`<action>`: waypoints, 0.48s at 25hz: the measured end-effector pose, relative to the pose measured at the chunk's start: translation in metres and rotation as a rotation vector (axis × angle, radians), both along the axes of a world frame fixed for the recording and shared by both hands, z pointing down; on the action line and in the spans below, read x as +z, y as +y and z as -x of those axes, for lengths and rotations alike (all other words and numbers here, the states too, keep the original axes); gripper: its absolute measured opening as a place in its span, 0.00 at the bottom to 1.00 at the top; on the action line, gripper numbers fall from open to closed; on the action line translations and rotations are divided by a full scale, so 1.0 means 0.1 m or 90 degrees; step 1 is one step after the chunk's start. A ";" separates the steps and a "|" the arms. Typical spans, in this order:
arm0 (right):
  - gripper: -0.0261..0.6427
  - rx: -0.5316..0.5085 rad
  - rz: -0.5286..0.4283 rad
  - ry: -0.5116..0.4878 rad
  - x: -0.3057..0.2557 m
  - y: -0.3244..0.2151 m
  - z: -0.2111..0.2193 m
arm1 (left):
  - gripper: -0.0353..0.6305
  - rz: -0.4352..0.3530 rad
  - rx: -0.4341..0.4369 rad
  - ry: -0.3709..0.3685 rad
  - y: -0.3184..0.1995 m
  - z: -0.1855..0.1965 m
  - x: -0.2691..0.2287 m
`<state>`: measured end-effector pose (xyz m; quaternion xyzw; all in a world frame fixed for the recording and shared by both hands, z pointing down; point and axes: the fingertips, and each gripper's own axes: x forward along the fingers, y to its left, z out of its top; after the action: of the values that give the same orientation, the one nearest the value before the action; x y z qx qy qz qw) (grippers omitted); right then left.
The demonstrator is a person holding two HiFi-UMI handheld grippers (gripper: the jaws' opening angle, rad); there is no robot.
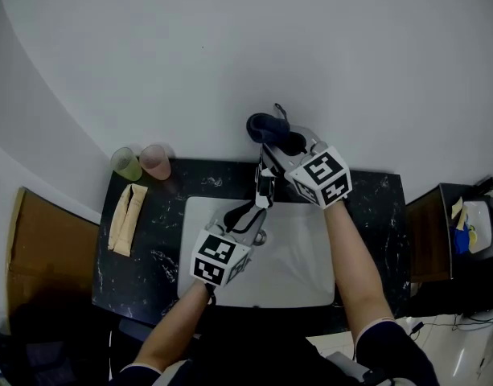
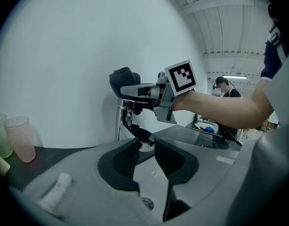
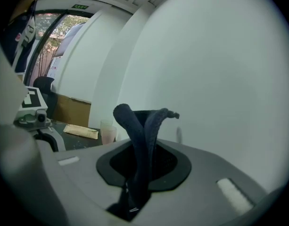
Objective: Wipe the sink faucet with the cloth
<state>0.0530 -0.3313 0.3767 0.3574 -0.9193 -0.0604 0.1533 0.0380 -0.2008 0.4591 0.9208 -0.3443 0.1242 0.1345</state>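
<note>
The chrome faucet (image 1: 264, 185) (image 2: 120, 124) stands at the back of the white sink (image 1: 302, 268). My right gripper (image 1: 285, 141) (image 2: 130, 91) (image 3: 146, 149) hangs just above the faucet's top, shut on a dark blue cloth (image 1: 269, 129) (image 2: 123, 79) (image 3: 144, 135) that bunches out past its tips towards the white wall. From the front, over the basin, my left gripper (image 1: 248, 215) (image 2: 145, 145) reaches in. Its jaws sit narrowly apart, and the faucet spout end (image 2: 143, 136) fills the gap at their tips.
A green cup (image 1: 127, 164) and a pink cup (image 1: 156, 161) (image 2: 19, 138) stand at the back left of the black counter (image 1: 375, 207). A tan packet (image 1: 127, 218) lies in front of them. A wooden cabinet (image 1: 49, 256) flanks the left, a shelf (image 1: 463, 232) the right.
</note>
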 end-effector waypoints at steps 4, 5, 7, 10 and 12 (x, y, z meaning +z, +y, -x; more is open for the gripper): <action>0.13 -0.048 0.032 0.012 0.02 0.14 0.05 | 0.22 -0.001 0.004 0.002 -0.01 -0.01 -0.01; 0.13 -0.061 0.034 0.014 0.02 0.22 0.06 | 0.22 -0.001 0.005 0.002 0.00 -0.01 -0.01; 0.13 -0.086 0.035 0.016 0.01 0.40 0.09 | 0.22 0.000 0.006 0.002 0.01 0.00 0.00; 0.13 -0.121 0.032 0.022 -0.01 0.68 0.12 | 0.22 0.000 0.005 0.004 0.00 0.00 0.00; 0.13 -0.140 0.032 0.028 -0.01 0.81 0.14 | 0.22 0.001 0.005 0.005 0.00 0.00 0.00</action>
<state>0.0387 -0.2506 0.3755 0.2494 -0.9505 -0.0618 0.1748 0.0379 -0.2008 0.4591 0.9226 -0.3399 0.1213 0.1361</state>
